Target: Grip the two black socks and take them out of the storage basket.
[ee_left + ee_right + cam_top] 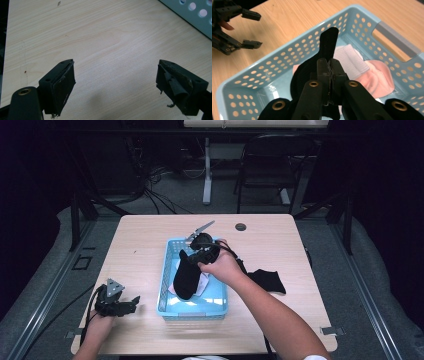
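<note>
Wooden counter point(145, 240) carries a light blue basket point(167, 295) at frame center, with a second black sock point(267, 280) lying right of it. Right hand-held gripper point(192, 257) is clamped tight on a black sock point(186, 277) dangling over the basket. Left hand-held gripper point(131, 302), lower left, rests on the counter with jaws wide apart, empty.

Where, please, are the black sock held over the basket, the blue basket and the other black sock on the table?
held black sock point(186, 277), high view, hanging middle.
blue basket point(192, 310), high view, near rim.
other black sock point(268, 280), high view, middle.
</note>
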`<state>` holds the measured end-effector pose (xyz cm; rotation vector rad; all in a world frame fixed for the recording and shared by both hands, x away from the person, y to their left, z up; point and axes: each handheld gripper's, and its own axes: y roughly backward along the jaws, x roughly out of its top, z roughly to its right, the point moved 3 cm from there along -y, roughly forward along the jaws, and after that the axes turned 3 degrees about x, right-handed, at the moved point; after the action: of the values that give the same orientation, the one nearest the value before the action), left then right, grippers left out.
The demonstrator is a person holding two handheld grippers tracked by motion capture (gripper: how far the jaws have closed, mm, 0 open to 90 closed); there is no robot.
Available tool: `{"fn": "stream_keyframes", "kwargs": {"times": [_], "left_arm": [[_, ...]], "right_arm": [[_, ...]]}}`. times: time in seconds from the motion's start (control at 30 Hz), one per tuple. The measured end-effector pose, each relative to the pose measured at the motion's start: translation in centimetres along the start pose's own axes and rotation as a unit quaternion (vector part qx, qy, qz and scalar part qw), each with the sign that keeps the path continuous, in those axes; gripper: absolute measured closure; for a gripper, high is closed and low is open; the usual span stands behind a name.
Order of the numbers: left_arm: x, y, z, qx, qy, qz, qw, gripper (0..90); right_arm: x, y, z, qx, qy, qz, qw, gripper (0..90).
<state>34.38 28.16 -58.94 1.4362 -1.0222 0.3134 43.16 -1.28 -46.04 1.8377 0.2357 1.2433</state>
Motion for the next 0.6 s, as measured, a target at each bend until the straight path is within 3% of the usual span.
{"fn": "stream_keyframes", "kwargs": {"times": [0.6], "left_arm": [[0.0,0.0,0.0,0.0,0.0,-0.001,1.0,15.5]], "right_arm": [[1.7,6.3,-0.7,-0.011,0.017,0.047,0.9987,88.4]]}}
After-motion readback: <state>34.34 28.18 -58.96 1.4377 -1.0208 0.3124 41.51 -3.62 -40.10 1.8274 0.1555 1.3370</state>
